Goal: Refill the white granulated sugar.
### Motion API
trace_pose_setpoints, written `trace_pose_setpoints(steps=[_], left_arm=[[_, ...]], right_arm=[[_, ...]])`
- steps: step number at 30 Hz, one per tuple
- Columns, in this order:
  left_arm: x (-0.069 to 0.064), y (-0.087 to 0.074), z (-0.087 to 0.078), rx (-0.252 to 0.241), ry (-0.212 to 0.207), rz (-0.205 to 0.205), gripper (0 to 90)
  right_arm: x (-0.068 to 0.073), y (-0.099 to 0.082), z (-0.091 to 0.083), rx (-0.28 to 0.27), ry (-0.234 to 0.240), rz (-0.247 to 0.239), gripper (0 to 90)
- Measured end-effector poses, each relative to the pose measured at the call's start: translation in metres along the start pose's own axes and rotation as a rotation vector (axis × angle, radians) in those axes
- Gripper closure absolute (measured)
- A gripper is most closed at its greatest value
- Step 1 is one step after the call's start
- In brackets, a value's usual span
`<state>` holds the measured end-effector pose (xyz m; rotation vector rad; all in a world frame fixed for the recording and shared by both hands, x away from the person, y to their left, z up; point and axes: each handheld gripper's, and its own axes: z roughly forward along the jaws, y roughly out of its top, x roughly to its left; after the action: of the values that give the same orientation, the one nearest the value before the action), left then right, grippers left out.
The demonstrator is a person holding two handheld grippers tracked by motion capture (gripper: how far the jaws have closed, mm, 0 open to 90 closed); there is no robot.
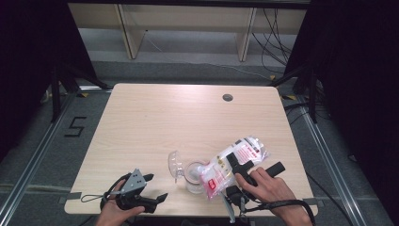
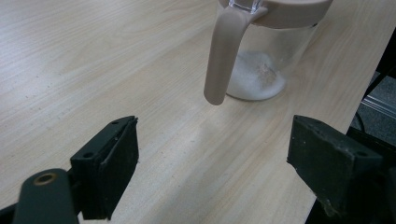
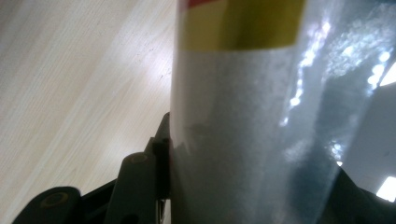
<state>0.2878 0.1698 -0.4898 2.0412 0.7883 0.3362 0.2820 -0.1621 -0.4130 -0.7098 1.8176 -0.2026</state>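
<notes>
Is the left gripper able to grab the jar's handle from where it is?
Probably yes: the left gripper stands open and bare table lies between it and the jar's handle, with nothing in the way.

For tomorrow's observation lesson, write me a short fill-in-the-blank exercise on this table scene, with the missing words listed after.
1. The right tongs grip a plastic bag of white ____.
2. The bag's open end tilts down over a clear ____ with its lid swung open.
3. The left tongs stand ____, with nothing between them.
4. Everything rests on a light ____ table.

Missing words: powder; jar; open; wooden
</notes>
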Motion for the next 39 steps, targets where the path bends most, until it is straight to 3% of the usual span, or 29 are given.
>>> trace_pose_setpoints(steps=[6, 9, 10, 14, 17, 18, 20, 25, 27, 39], left_arm=[[-0.002, -0.0002, 0.0012, -0.018, -0.009, -0.021, 16.1], [-0.0002, 0.0003, -0.0006, 0.005, 0.005, 0.001, 16.1], [-0.0003, 0.0002, -0.0004, 0.004, 0.006, -0.003, 16.1], [-0.0001, 0.0, 0.0001, 0.0, 0.0, 0.0, 16.1], [-0.002, -0.0002, 0.0012, -0.019, -0.009, -0.023, 16.1], [-0.0003, -0.0001, 0.0002, -0.001, 0.0, -0.002, 16.1], [0.0, 0.0, 0.0001, 0.002, 0.0, 0.001, 16.1], [-0.0019, -0.0002, 0.0013, -0.019, -0.009, -0.022, 16.1], [0.0, 0.0, 0.0, 0.0, 0.001, -0.001, 16.1], [-0.001, -0.0002, 0.0009, -0.01, -0.011, -0.014, 16.1]], right_arm=[[-0.0006, -0.0012, -0.0017, 0.01, -0.004, 0.0, 58.1], [0.0019, -0.0022, -0.0012, 0.013, 0.002, 0.028, 58.2], [0.0005, -0.0022, -0.0008, 0.008, 0.0, 0.004, 58.3], [-0.0003, -0.0035, -0.0013, 0.01, -0.001, 0.002, 58.4], [-0.0007, -0.0042, -0.0021, 0.012, -0.003, 0.013, 58.5], [-0.0009, -0.0045, -0.0024, 0.013, 0.0, 0.018, 58.5], [-0.0009, -0.0047, -0.0026, 0.015, 0.001, 0.017, 58.5], [-0.0019, -0.006, -0.0032, 0.016, -0.003, 0.008, 58.7], [-0.0016, -0.0063, -0.0033, 0.011, -0.014, 0.01, 58.8], [-0.0031, -0.006, -0.0056, 0.019, -0.016, 0.008, 59.2]])
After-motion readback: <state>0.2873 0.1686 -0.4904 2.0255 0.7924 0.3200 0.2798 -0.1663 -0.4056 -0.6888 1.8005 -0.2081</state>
